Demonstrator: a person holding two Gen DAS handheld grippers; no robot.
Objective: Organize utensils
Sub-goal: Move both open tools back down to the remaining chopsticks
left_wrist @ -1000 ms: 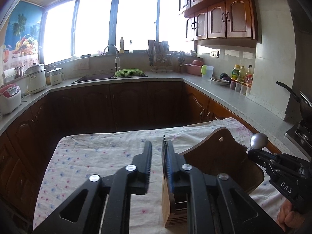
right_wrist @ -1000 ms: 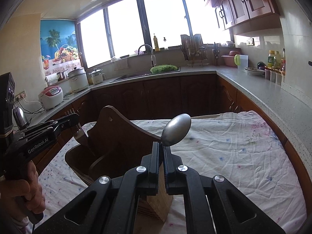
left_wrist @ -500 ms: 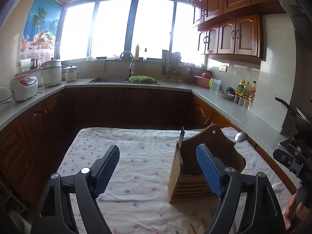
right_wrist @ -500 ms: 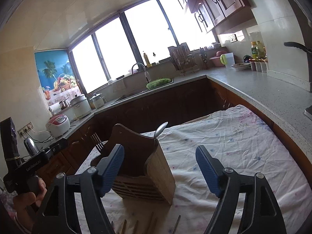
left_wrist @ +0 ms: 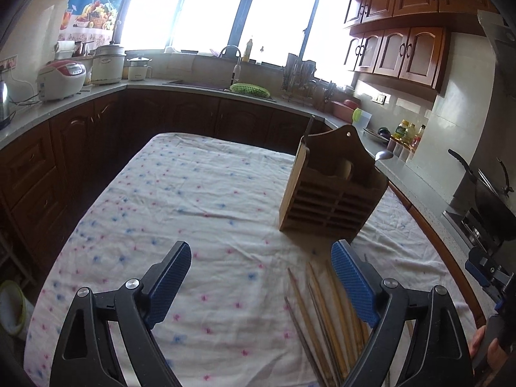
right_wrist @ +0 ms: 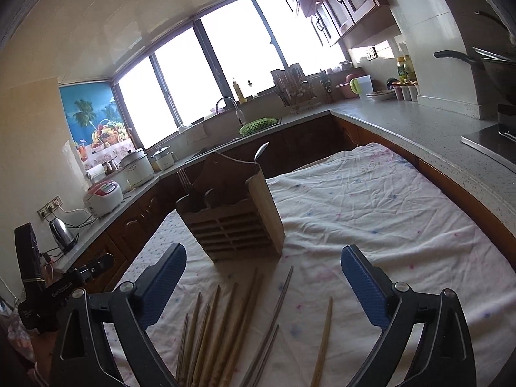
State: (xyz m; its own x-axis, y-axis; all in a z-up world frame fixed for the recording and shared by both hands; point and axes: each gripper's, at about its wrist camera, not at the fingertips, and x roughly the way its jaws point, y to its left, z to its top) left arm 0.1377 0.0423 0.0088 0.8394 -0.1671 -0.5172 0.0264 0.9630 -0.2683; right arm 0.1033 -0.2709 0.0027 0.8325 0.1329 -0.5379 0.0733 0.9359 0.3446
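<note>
- Your left gripper (left_wrist: 260,274) stands spread wide, its jaws having just been opening; nothing lies between the blue pads (left_wrist: 170,279), only the bare tablecloth (left_wrist: 180,200).
- Your right gripper (right_wrist: 262,282) is likewise spread, its jaws having just been opening — the pads press on nothing, though loose chopsticks (right_wrist: 222,325) lie on the cloth below and between them.
- In the left view those chopsticks (left_wrist: 317,316) lie in a loose bundle just beside the left gripper's right-hand pad, tips pointing toward the holder.
- One wooden chopstick (right_wrist: 323,338) lies apart from the bundle, nearer the right gripper's right-hand pad.
- The wooden utensil holder (right_wrist: 235,216) stands upright on the cloth, just beyond the chopstick tips and apart from both grippers.
- A spoon (right_wrist: 262,151) stands in the holder's right-hand end, bowl up; a fork (right_wrist: 184,179) stands at its left-hand end, tines up — which compartment each occupies cannot be told.
- Beyond the table, the counter (right_wrist: 403,122) runs around the room.
</note>
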